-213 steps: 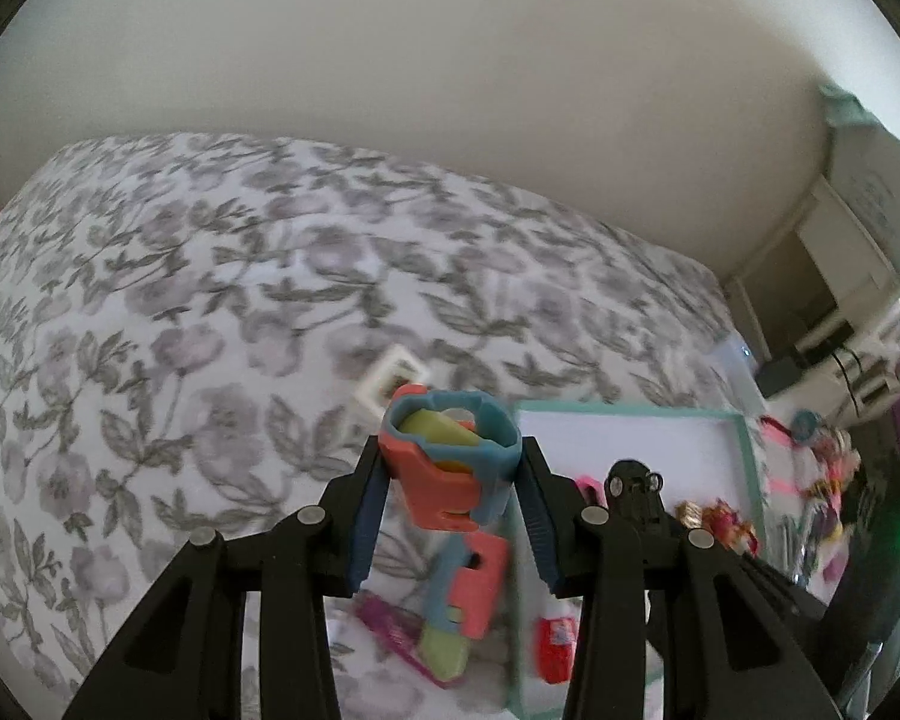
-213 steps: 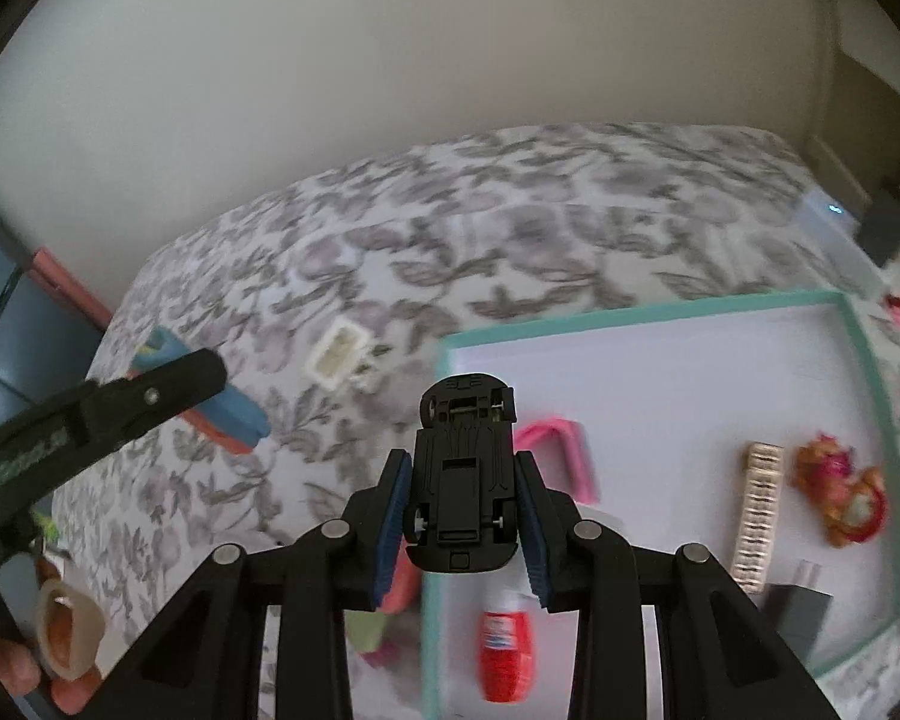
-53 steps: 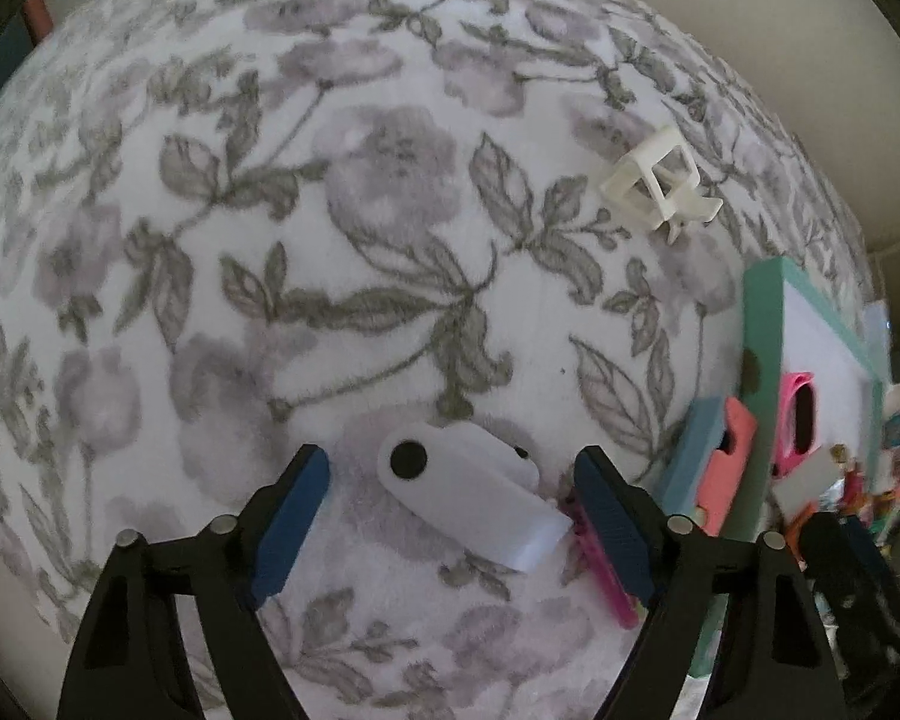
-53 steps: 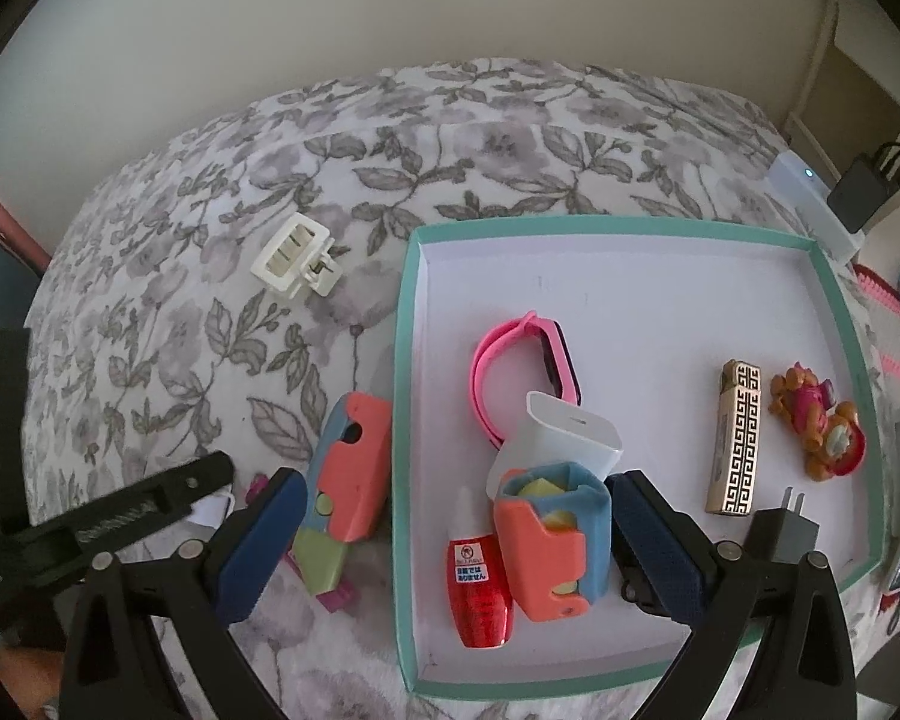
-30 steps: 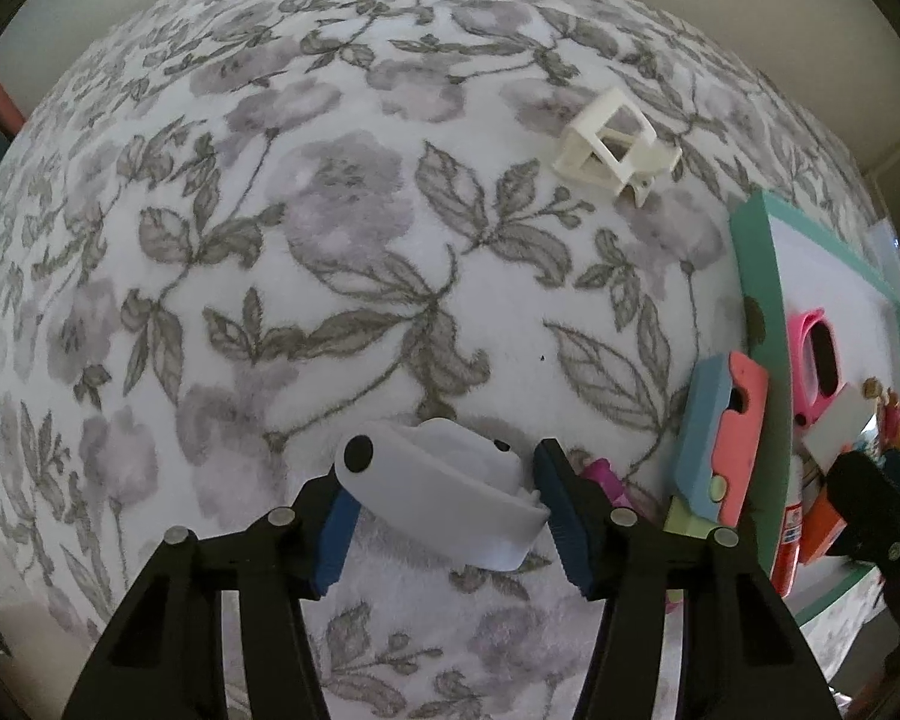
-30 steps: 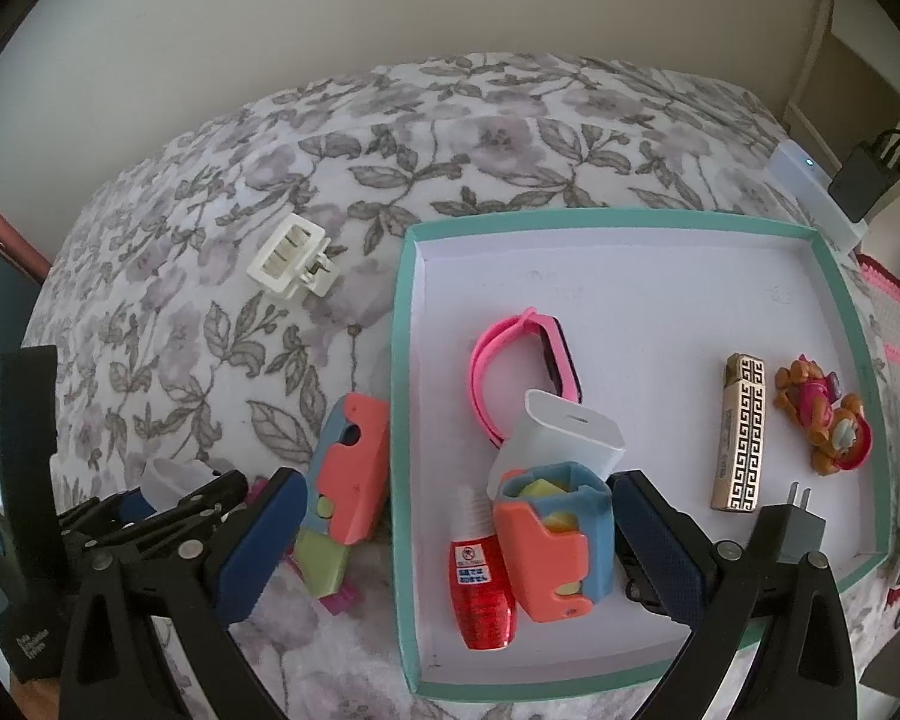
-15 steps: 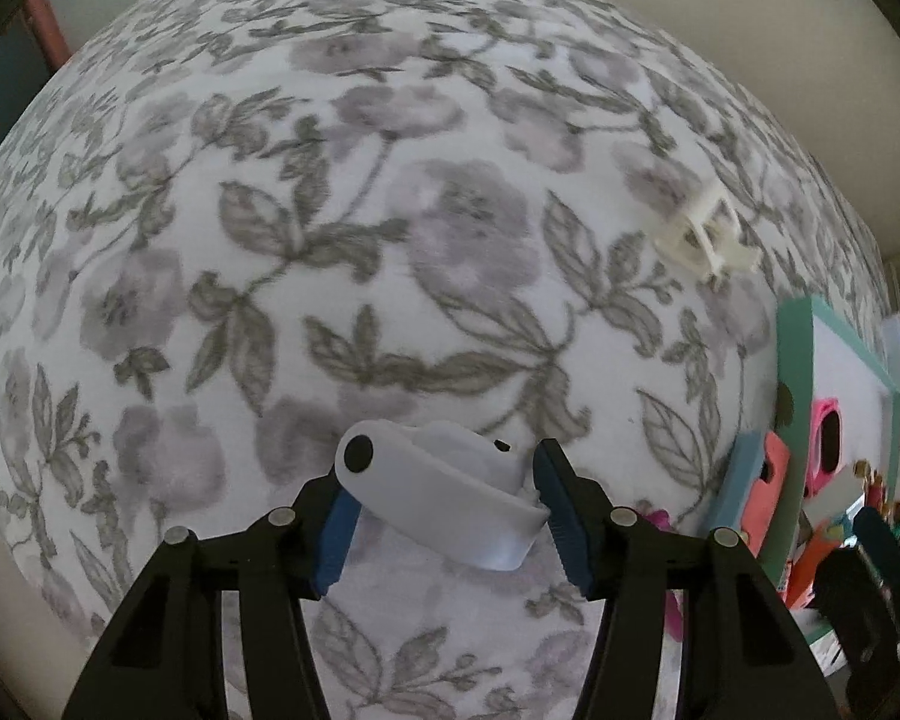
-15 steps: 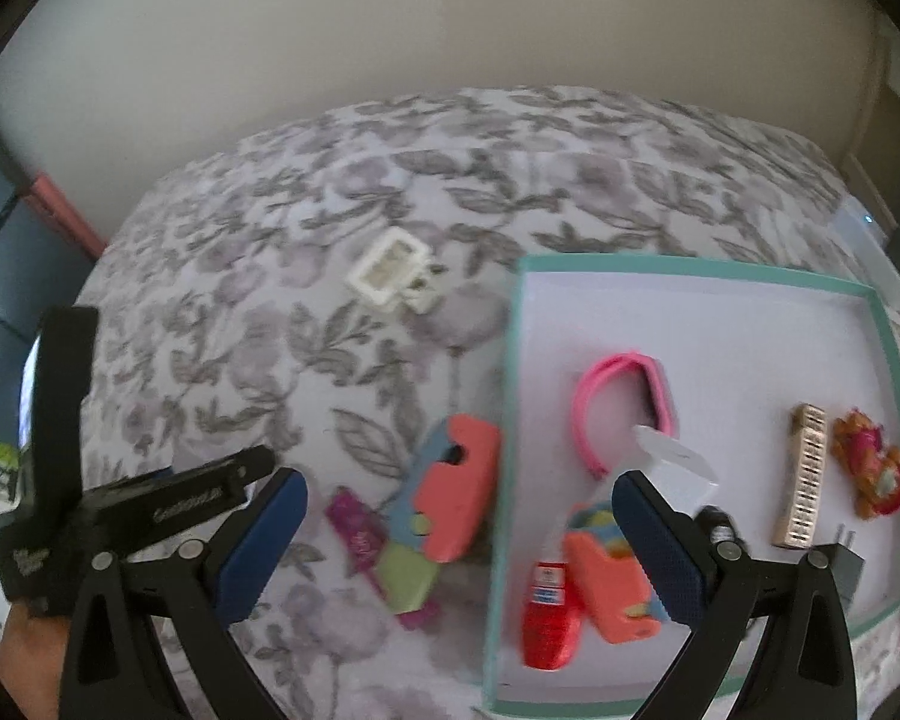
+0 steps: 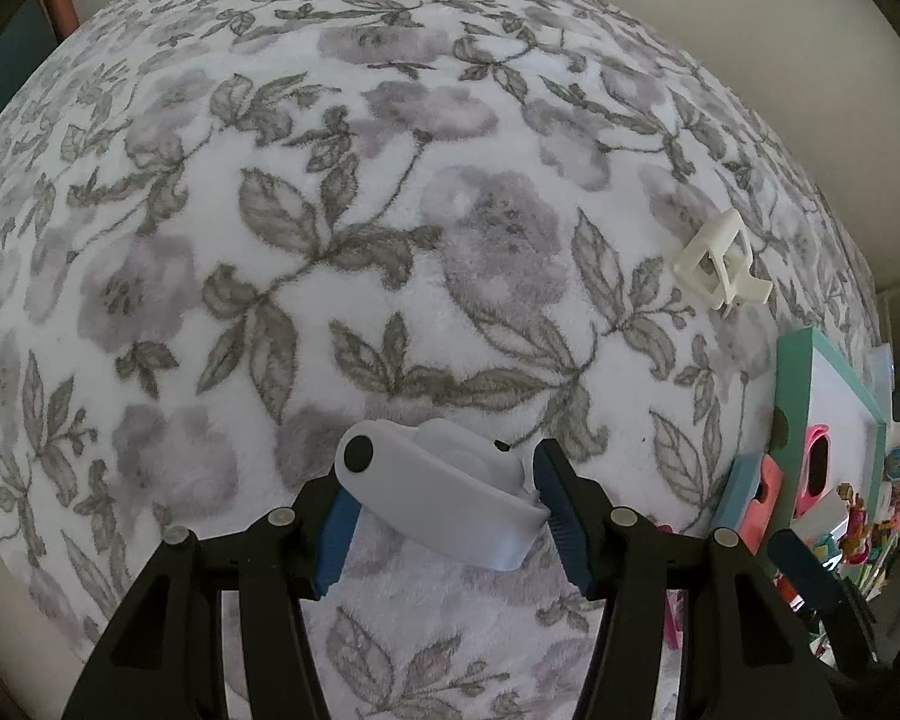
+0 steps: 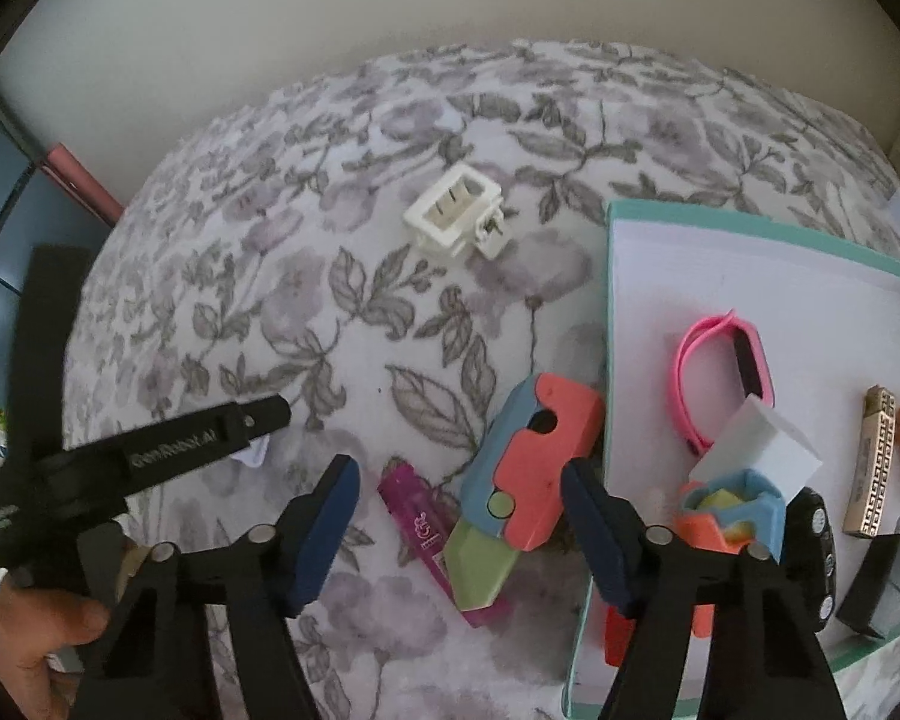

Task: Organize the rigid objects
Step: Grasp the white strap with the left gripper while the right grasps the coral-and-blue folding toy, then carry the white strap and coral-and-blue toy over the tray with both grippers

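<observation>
**White clip in my left, right closing on the toy**

My left gripper (image 9: 444,519) clamps a white plastic clip (image 9: 435,495) above the floral bed (image 9: 330,240); the tray (image 9: 801,372) is cut off there. Only the right view shows my right gripper (image 10: 459,531), jaws closing around the coral-and-blue toy (image 10: 531,456) beside the tray, not yet touching.

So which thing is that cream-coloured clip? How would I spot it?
Start at the tray with the teal rim on the flowered blanket. Look beyond its near corner, out on the bare blanket: the clip lies there alone, apart from the tray. It is the only cream, boxy, slotted piece; the toys nearer the tray are coral, blue, green and purple.
</observation>
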Available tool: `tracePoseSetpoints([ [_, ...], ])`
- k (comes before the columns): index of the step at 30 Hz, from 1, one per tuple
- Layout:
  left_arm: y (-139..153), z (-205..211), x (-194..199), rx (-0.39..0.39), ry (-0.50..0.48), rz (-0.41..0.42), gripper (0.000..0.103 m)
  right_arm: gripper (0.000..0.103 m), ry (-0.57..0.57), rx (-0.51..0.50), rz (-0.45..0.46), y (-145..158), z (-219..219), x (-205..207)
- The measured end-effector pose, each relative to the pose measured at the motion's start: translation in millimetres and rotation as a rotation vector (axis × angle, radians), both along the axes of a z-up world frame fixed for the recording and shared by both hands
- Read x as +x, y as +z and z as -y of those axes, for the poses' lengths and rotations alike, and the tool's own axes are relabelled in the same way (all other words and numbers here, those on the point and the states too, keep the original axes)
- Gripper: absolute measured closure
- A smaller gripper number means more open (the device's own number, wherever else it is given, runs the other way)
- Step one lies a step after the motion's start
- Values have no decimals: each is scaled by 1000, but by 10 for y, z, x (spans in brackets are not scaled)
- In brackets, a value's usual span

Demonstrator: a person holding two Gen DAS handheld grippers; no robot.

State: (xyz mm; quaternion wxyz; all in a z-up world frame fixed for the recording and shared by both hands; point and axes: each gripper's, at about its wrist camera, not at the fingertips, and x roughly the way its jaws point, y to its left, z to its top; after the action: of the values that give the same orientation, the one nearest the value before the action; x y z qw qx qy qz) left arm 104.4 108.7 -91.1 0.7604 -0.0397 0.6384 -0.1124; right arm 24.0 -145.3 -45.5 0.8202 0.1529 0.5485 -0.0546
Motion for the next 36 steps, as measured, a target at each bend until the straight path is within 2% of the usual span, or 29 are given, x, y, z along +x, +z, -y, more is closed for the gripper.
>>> tracePoseSetpoints([
  [4, -21, -17, 6, -12, 5, -1, 45, 38, -23, -25, -51, -83, -3, 29],
  [5, -23, -45, 19, -18, 6, -2, 45, 42, -36, -45, -73, -100, -2, 33],
  [8, -61, -12, 57, -24, 10, -3, 45, 43, -46, -76, -100, -123, -33, 55],
  [14, -73, -20, 100, -27, 10, 1, 45, 47, -27, -68, -100, -230, -94, 177],
  [22, -54, 37, 181, -11, 4, 11, 44, 47, -115, -33, -73, -318, 7, 332],
  [25, -45, 82, 206, -1, -2, 18, 45, 46, -116, -65, -69, -320, -13, 374],
  [31, -21, 183, 210, 24, -15, 31, 44, 47, -49, -215, -86, -374, -215, 461],
  [36, -12, 305, 171, 51, -34, 43, 44, 46, -51, -207, -75, -382, -195, 453],
])
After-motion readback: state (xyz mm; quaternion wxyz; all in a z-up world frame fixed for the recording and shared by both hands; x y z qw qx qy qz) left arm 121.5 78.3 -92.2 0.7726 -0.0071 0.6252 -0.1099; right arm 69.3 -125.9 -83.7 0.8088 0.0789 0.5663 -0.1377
